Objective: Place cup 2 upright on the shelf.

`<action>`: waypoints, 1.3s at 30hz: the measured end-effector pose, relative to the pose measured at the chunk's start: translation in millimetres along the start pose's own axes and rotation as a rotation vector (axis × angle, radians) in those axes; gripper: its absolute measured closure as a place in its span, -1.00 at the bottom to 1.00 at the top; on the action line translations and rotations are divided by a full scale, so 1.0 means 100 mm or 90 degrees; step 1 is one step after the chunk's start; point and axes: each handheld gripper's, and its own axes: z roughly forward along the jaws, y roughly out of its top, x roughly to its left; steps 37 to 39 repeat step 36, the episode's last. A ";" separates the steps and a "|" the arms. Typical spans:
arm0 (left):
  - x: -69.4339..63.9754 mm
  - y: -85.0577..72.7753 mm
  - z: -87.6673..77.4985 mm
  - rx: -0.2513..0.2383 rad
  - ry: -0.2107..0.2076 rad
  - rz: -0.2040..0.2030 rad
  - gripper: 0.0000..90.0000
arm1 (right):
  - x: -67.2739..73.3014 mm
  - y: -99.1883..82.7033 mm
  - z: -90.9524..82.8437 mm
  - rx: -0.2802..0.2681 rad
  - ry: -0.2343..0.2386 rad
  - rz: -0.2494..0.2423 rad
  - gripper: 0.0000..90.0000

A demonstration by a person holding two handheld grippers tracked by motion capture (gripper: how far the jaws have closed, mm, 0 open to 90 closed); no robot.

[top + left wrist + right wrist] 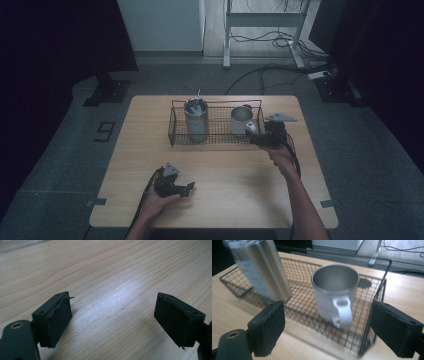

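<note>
- The wooden table (220,200) fills the middle of the high view; the left gripper view looks close at its bare grain.
- The wire basket (175,131) sits upper centre, holding a tall steel canister (196,121) at left and a mug (335,291) at right.
- The right gripper (327,327) is at the basket's near right corner, jaws wide apart, the mug's white handle facing them beyond the mesh.
- The left gripper (112,320), lower left in the high view, has its jaws apart over bare wood, gripping nothing.

Materials, near right gripper (325,327)

Brushed-metal mug (335,290) showing white glossy handle; thin black wire basket (372,290) sitting on matt pale wood table (402,287).
</note>
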 end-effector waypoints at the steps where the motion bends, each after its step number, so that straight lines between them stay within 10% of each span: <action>1: 0.00 0.00 0.00 0.000 0.000 -0.001 -0.68 | -0.01 -0.05 -0.04 -0.004 0.001 -0.001 -0.71; 15: 0.01 0.00 0.00 -0.004 -0.006 -0.007 -0.68 | -0.09 -0.68 -0.51 -0.017 0.012 0.022 -0.71; 28: 0.02 -0.01 -0.01 -0.005 -0.008 -0.012 -0.67 | -0.08 -1.18 -0.55 0.036 0.005 0.014 -0.71; 39: 0.01 -0.01 -0.01 -0.002 0.001 -0.006 -0.67 | -0.16 -1.25 -0.54 0.045 -0.001 0.014 -0.72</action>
